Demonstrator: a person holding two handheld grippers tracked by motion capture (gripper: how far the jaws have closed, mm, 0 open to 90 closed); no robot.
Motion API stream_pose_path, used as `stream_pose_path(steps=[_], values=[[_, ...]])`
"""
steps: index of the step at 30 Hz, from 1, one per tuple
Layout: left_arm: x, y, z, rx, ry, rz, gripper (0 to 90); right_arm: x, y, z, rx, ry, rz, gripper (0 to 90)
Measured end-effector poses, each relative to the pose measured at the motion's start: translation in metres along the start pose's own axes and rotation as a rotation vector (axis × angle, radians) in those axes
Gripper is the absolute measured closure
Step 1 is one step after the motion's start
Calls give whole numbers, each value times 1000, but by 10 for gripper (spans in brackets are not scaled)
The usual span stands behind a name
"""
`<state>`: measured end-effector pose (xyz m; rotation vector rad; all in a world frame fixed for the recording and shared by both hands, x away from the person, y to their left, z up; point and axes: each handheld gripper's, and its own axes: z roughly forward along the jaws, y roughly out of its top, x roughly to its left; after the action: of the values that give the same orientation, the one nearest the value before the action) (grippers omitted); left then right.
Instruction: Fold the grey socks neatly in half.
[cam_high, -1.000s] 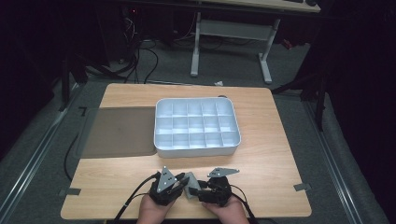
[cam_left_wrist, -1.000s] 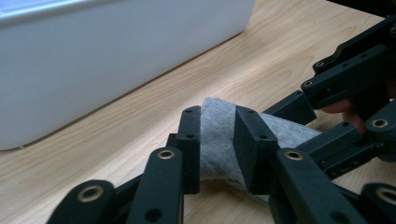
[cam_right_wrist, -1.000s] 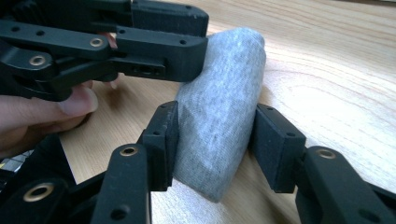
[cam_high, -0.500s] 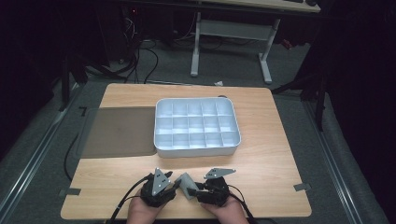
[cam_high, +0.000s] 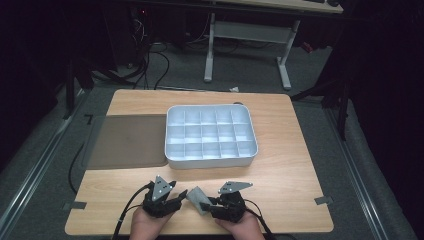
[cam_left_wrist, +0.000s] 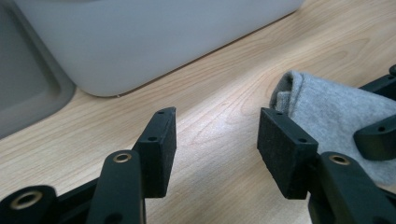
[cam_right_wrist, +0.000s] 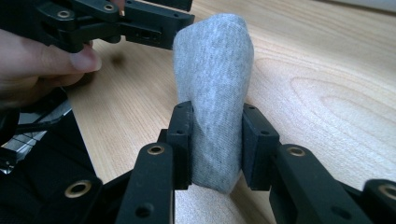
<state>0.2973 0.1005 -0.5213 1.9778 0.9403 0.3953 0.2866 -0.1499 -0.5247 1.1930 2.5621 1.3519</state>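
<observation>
At the far left of the table (cam_high: 280, 175) lies a dark mat (cam_high: 127, 141), flat on the wood, with its right edge just beside a white tray (cam_high: 210, 159) of small compartments.

Down at the near edge, the left gripper (cam_high: 175, 196) sits low over the wood in the person's left hand (cam_high: 148, 226). Its jaws have just been opening and now stand wide apart. In the left gripper view (cam_left_wrist: 212, 140) there is only bare wood between the pads, and the right pad stands just beside the sock (cam_left_wrist: 336, 116) without pressing on it. The tray wall (cam_left_wrist: 154, 42) rises close ahead of it.

Between the two grippers, on the near middle of the table, is a rolled grey sock (cam_high: 198, 199). It is well short of the tray.

The right gripper (cam_high: 209, 205), in the right hand (cam_high: 245, 227), has just been closing its jaws on that sock. In the right gripper view (cam_right_wrist: 215, 144) both black pads press into the cloth from either side, pinching the lower part of the roll, while the rest of the sock (cam_right_wrist: 212, 70) bulges out ahead of the jaws toward the left gripper.
</observation>
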Motion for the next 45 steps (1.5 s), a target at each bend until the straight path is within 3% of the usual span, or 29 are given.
stream_pose_path(steps=[8, 17, 27, 35, 39, 45], values=[[-4, -1, 5, 6, 38, 82, 431, -5, 1, -19, -54, -64, -22, 704], [-4, 0, 5, 7, 1, 61, 415, -18, -2, -34, -67, -120, 9, 705], [-4, 0, 3, -10, -19, 54, 416, -24, -3, -36, -53, -144, 28, 707], [-2, -2, 1, -23, -22, 40, 436, -27, -4, -42, -48, -157, 13, 705], [0, -2, -1, -37, -14, 35, 440, -31, -2, -50, -32, -205, -12, 705], [-1, -4, -1, -40, -7, 47, 442, -42, -3, -65, 39, -297, -28, 704]])
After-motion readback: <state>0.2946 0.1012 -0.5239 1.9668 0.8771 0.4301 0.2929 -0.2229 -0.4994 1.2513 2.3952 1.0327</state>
